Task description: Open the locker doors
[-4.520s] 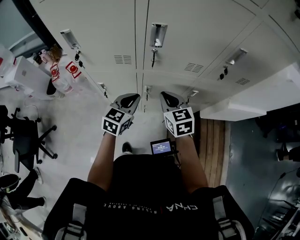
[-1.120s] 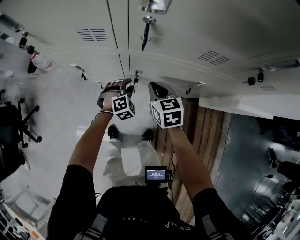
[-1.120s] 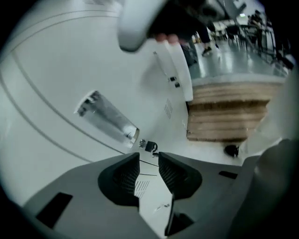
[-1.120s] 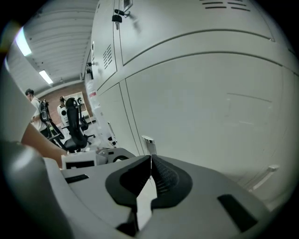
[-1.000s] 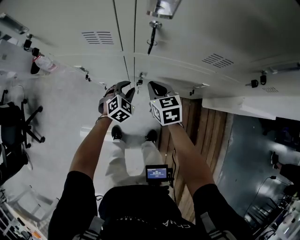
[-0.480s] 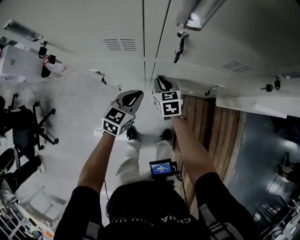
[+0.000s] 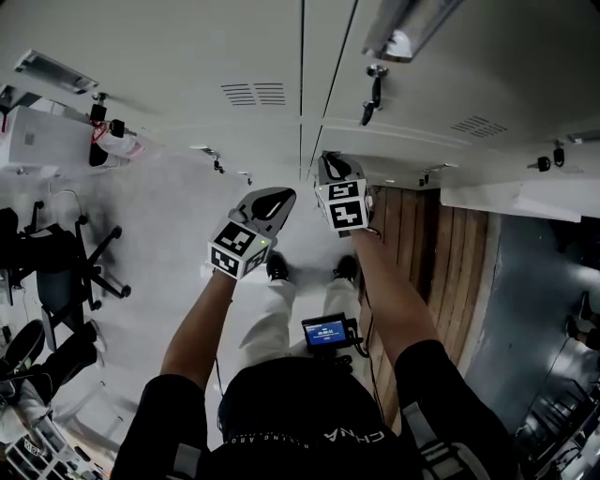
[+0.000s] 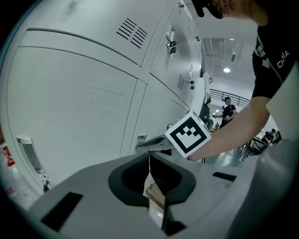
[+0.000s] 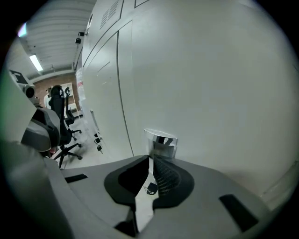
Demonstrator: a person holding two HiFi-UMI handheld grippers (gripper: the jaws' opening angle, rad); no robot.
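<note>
While the left gripper (image 7: 270, 200) waits off the lockers with jaws together (nothing in them), the right gripper (image 9: 150, 159), jaws likewise closed, noses against the door handle (image 9: 161, 140), seemingly to lever it.

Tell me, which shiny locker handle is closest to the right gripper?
The handle just ahead of the right gripper, on a lower door. The upper handle is farther away.
</note>
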